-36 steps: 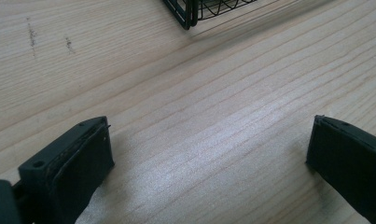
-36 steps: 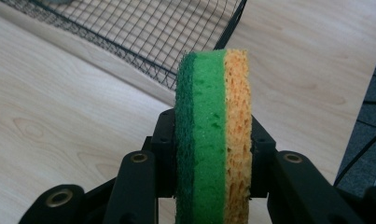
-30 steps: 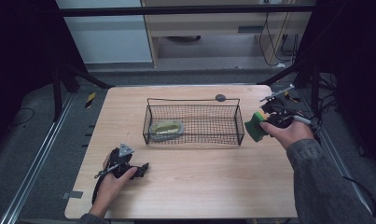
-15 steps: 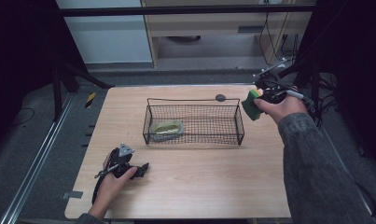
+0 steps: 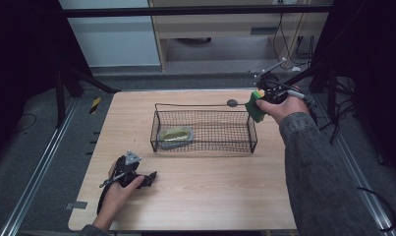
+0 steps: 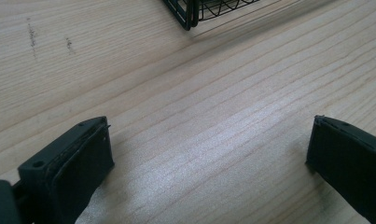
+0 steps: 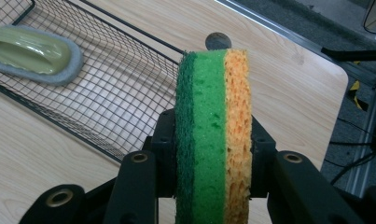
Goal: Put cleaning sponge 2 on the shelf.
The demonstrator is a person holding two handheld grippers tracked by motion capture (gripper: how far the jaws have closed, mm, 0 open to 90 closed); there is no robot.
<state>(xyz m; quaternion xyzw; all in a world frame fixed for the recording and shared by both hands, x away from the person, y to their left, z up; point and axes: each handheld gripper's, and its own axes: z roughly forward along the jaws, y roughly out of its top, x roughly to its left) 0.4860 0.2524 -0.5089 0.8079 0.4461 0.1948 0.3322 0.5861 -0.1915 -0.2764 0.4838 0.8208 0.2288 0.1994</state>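
The right gripper [image 5: 258,103], clamped on the green-and-orange sponge [image 7: 213,126], hangs at the wire basket's [image 5: 203,146] two o'clock corner. The step looks like carrying it in; next calls for a move toward nine o'clock, then release. The left gripper [image 6: 209,154] rests on the table [image 5: 210,191], jaws apart.

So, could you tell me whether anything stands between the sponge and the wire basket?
Nothing visible does. The right gripper holds the sponge beside the basket at its right end; only that end's wire rim lies between, and the scrubber sits at the far end.
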